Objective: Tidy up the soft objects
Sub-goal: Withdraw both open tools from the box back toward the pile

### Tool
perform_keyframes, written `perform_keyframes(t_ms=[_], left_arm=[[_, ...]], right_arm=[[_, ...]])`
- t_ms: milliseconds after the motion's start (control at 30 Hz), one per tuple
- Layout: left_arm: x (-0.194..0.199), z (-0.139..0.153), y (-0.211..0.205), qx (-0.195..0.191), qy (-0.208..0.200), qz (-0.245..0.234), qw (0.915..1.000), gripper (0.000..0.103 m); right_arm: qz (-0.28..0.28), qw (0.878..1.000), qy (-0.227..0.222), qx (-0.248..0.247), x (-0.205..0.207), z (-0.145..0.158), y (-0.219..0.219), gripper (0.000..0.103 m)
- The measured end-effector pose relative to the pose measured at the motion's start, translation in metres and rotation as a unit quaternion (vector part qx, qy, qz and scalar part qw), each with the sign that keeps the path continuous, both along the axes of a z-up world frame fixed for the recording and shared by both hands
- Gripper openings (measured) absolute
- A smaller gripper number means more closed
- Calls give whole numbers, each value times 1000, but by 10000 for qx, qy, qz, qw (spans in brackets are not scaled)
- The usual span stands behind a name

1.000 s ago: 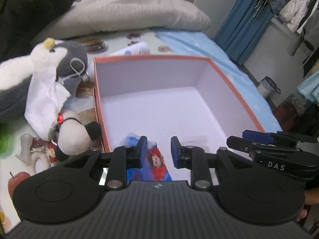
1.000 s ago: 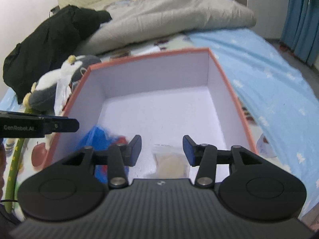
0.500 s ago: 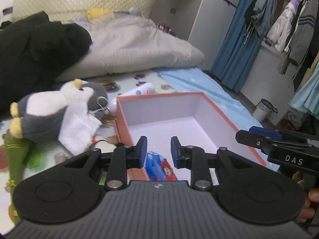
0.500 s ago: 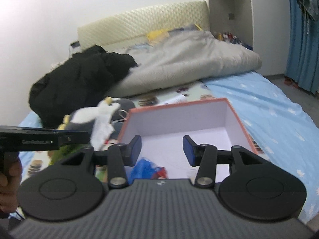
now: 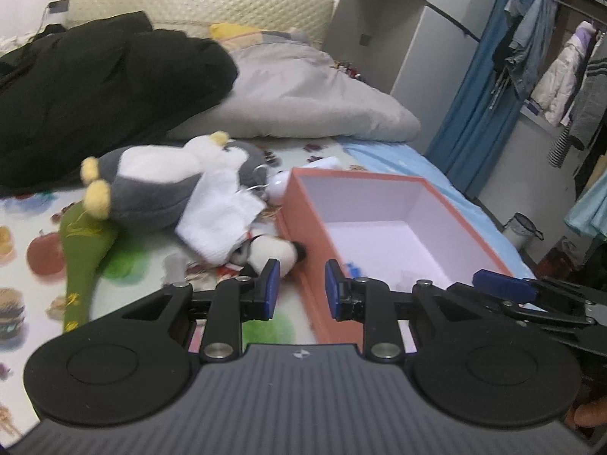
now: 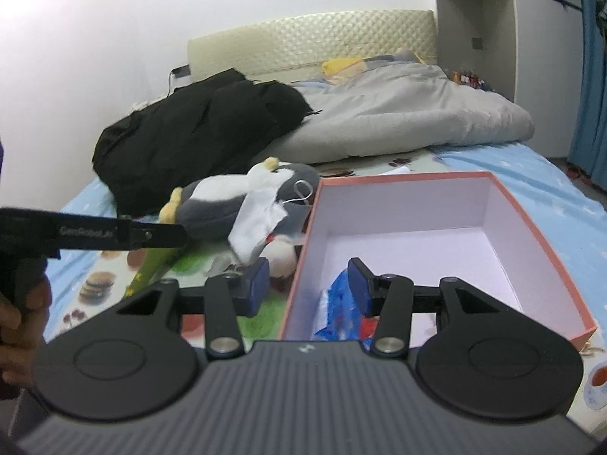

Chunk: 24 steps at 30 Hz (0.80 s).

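A grey-and-white plush penguin (image 6: 242, 201) lies on its side just left of the orange cardboard box (image 6: 531, 223), yellow feet pointing away from it. A black coat (image 6: 197, 140) is heaped behind. Left gripper (image 5: 301, 288) narrow, right gripper (image 6: 309, 284) wider, both empty.

Left wrist view: looks forward and down along the left hand-held gripper (image 5: 302, 283), close above the bed (image 5: 34, 265). Right wrist view: same attitude along the right hand-held gripper (image 6: 308, 283). Shared: orange box (image 5: 303, 220), penguin plush (image 6: 227, 204), headboard (image 6: 311, 45).
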<state>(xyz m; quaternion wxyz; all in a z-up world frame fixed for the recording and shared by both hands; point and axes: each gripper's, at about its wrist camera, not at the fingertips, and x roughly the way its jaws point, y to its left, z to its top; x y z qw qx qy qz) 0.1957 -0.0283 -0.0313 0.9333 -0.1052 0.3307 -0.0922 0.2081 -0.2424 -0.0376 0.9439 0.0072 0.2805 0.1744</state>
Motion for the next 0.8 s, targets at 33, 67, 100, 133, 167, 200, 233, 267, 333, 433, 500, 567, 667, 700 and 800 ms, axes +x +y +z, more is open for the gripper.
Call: perform_keyframes(t_ms=[33, 67, 100, 133, 167, 200, 233, 267, 333, 433, 500, 567, 667, 700, 800], left_arm=[[-4, -2, 4, -3, 6, 23, 10000, 30], [-9, -4, 8, -10, 28, 62, 10000, 30], [-12, -6, 12, -18, 52, 92, 9999, 30], [-17, -9, 17, -29, 71, 115, 9999, 30], [-19, -11, 19, -27, 82, 135, 9999, 30], [-23, -14, 22, 1, 103, 158, 9998, 30], [-27, -16, 24, 28, 117, 170, 9998, 30], [-32, -19, 27, 46, 142, 191, 9997, 32], [-38, -25, 30, 37, 205, 200, 9996, 37], [-50, -33, 34, 79, 259, 267, 9993, 37], [-60, -38, 37, 63, 305, 288, 9991, 37], [-67, -43, 40, 42, 362, 324, 9988, 37], [-78, -52, 44, 26, 452, 372, 9983, 37], [-82, -56, 46, 11, 505, 388, 9980, 37], [-84, -68, 51, -17, 628, 434, 9971, 40]], right_arm=[[8, 10000, -15, -14, -3, -1, 4, 49], [1, 10000, -3, -7, -6, -3, 8, 49], [6, 10000, 29, 12, -9, -4, 12, 49], [9, 10000, 54, 40, -12, -6, 15, 49], [9, 9999, 81, 71, -15, -8, 19, 49], [18, 9999, 104, 83, -19, -9, 22, 49], [23, 9999, 128, 77, -23, -12, 25, 49], [27, 9999, 143, 60, -27, -14, 30, 49], [67, 9998, 172, 13, -34, -18, 36, 49], [49, 9996, 283, -41, -44, -23, 43, 49], [41, 9993, 368, -38, -50, -27, 45, 49], [31, 9989, 459, -28, -57, -30, 48, 49], [44, 9986, 519, -111, -69, -36, 53, 49], [28, 9984, 543, -132, -72, -38, 54, 49], [37, 9980, 621, -115, -76, -44, 59, 49]])
